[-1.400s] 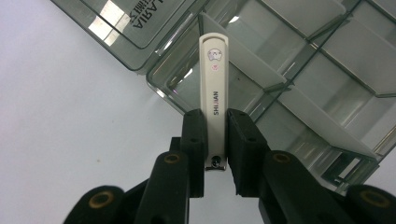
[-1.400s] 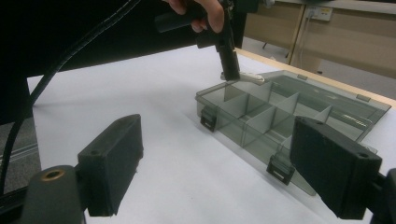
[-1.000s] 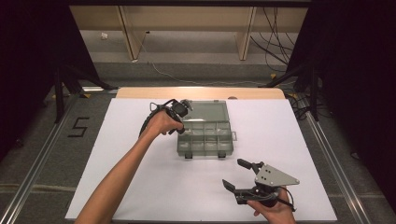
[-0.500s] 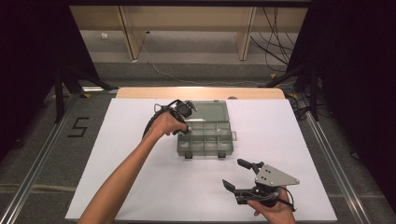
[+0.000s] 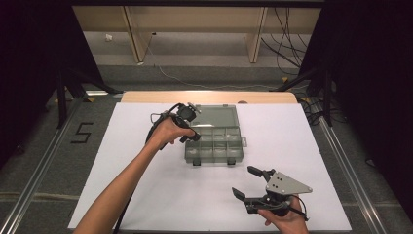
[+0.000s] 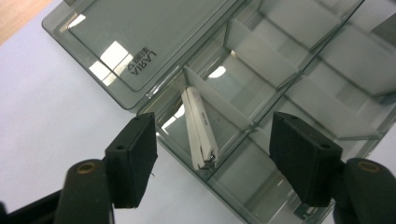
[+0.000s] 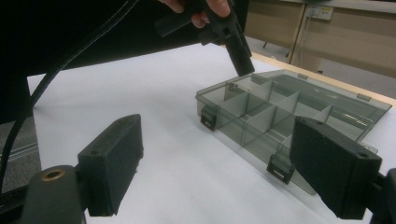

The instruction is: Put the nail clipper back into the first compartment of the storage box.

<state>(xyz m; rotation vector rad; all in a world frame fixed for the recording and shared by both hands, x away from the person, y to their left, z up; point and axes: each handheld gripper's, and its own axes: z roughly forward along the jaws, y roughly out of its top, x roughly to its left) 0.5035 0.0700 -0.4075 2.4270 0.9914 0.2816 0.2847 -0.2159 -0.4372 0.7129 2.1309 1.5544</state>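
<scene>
A smoky clear compartment box lies open on the white table, its lid folded flat behind it. A white nail clipper rests in a compartment at the box's left end, leaning against a white divider. My left gripper hovers just above that corner, open, and the clipper lies free between its jaws. My right gripper stands open near the table's front right, pointing at the box from a distance, with nothing between its jaws.
The white sheet covers the table, with bare room at left and front. Two black latches sit on the box's front wall. The left gripper's cable trails down along the forearm. A wooden strip edges the table's far side.
The left gripper has shifted slightly right and lower over the box's left corner. The right gripper has stayed put.
</scene>
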